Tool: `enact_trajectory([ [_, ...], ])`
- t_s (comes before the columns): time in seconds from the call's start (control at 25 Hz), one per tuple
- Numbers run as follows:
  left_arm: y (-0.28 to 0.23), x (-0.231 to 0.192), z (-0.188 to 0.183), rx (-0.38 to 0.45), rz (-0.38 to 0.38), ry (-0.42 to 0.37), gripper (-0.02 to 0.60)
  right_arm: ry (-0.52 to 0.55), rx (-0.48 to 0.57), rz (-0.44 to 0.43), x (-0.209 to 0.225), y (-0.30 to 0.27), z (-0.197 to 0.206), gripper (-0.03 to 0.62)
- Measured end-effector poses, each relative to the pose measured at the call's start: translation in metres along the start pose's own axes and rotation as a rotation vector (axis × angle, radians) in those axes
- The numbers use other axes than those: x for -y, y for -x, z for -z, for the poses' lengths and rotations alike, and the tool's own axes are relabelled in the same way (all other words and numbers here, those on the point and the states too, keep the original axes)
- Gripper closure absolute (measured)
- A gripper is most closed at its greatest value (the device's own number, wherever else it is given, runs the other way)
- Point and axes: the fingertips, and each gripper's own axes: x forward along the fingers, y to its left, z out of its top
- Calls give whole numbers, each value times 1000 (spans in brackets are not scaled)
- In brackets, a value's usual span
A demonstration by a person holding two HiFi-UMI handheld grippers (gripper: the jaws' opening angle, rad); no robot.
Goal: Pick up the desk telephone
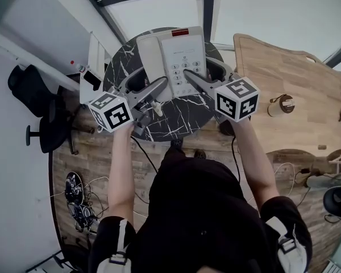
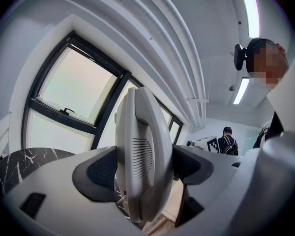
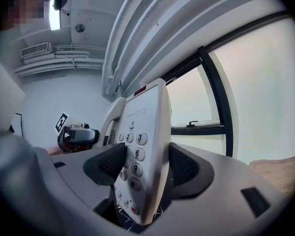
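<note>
The white desk telephone hangs in the air above the round black marble table, held from both sides. My left gripper is shut on its handset side; in the left gripper view the handset fills the gap between the dark pads. My right gripper is shut on the keypad side, and the right gripper view has the number keys squeezed between its pads. The phone's cord dangles under it.
A wooden desk with a roll of tape lies to the right. A white rack stands left of the table, a black chair further left. Cables litter the wooden floor. Another person stands far off.
</note>
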Motion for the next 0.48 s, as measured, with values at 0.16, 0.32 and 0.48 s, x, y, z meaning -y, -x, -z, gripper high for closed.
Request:
enact_trajectory([
  [0.16, -1, 0, 5, -7, 1, 9, 213, 2, 1, 5, 0, 2, 3, 290],
  [0.32, -1, 1, 9, -12, -2, 10, 215, 6, -1, 8, 1, 4, 6, 292],
  [0.48, 0, 2, 10, -19, -1, 3, 215, 0, 2, 12, 0, 4, 8, 292],
])
